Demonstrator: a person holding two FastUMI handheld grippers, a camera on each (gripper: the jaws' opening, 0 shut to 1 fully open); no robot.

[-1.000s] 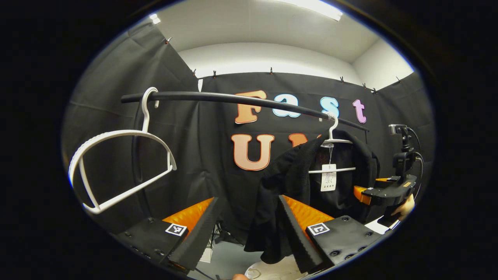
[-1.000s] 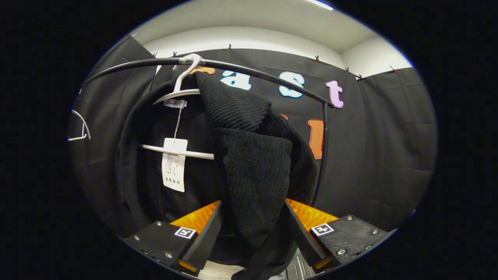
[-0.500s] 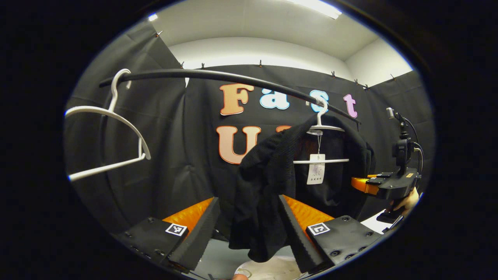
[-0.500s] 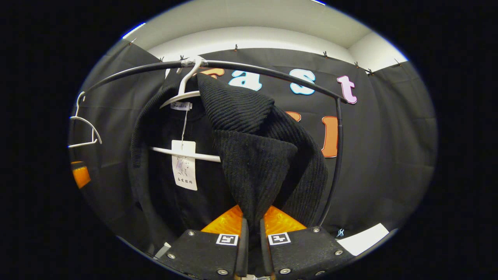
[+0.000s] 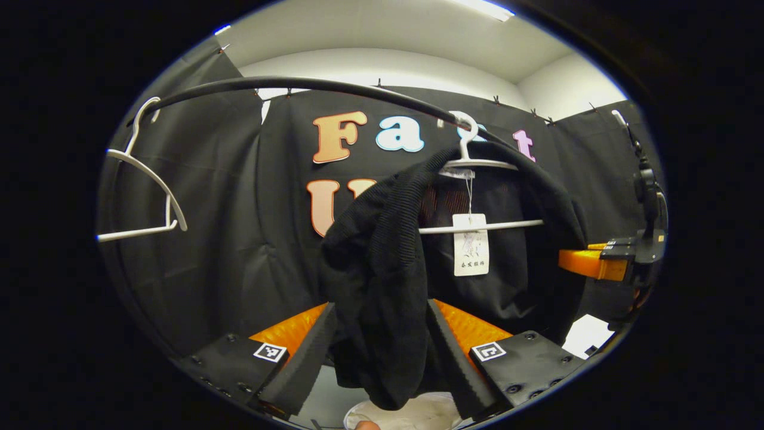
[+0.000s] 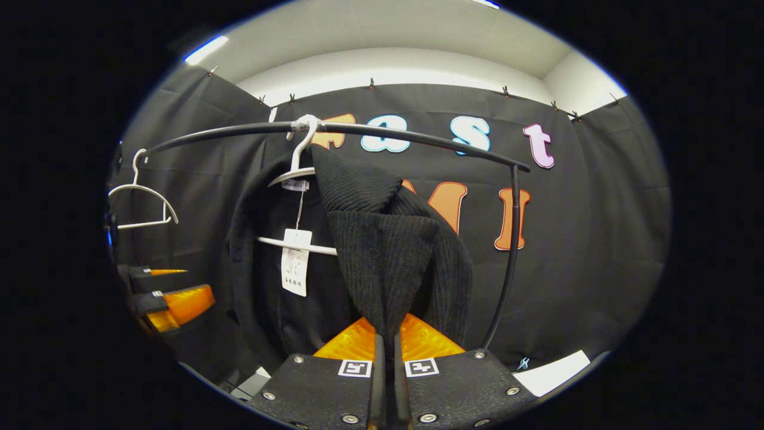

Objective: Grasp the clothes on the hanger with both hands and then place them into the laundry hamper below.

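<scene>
Right claw (image 6: 387,382) clenched on a black knit sweater (image 6: 382,263) hanging from a white hanger (image 6: 298,173); left claw (image 5: 382,358) spread wide around its other side.

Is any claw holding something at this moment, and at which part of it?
The right claw is shut on the black garment, pinching its hanging front fold. The left claw is open around another fold.

A black ribbed knit garment (image 6: 382,263) with a white tag hangs on a white hanger (image 6: 296,173).
</scene>
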